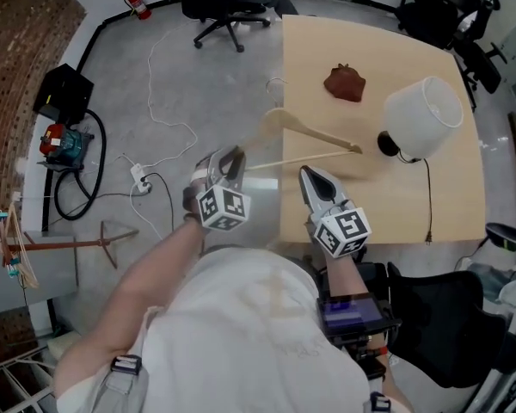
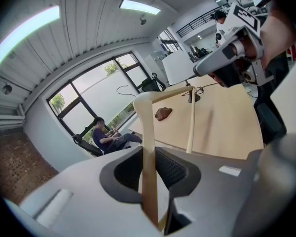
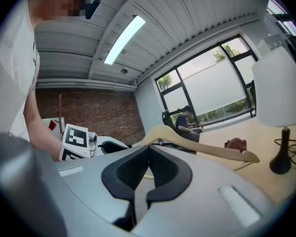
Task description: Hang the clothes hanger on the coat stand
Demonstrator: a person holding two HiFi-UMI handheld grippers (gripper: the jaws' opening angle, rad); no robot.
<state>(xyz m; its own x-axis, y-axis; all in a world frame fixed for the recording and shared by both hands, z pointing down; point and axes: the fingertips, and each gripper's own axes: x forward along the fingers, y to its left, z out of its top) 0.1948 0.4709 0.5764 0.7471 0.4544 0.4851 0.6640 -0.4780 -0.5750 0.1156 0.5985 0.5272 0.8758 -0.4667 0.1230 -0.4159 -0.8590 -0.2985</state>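
Observation:
A pale wooden clothes hanger (image 1: 318, 134) with a wire hook (image 1: 278, 84) is held in the air over the left edge of the table. My left gripper (image 1: 228, 166) is shut on the hanger's left end. In the left gripper view the hanger's arm (image 2: 148, 147) runs up between the jaws of the left gripper (image 2: 150, 169). My right gripper (image 1: 314, 179) hovers just below the hanger with its jaws shut and empty; in its own view the right gripper (image 3: 147, 154) points at the hanger (image 3: 202, 147). The coat stand (image 1: 69, 243), a reddish-brown pole, stands on the floor far to the left.
A light wooden table (image 1: 430, 188) carries a white-shaded lamp (image 1: 421, 117) and a brown lump (image 1: 345, 83). A power strip with cables (image 1: 142, 179) lies on the grey floor between me and the stand. A person sits on an office chair (image 1: 228, 7) at the back.

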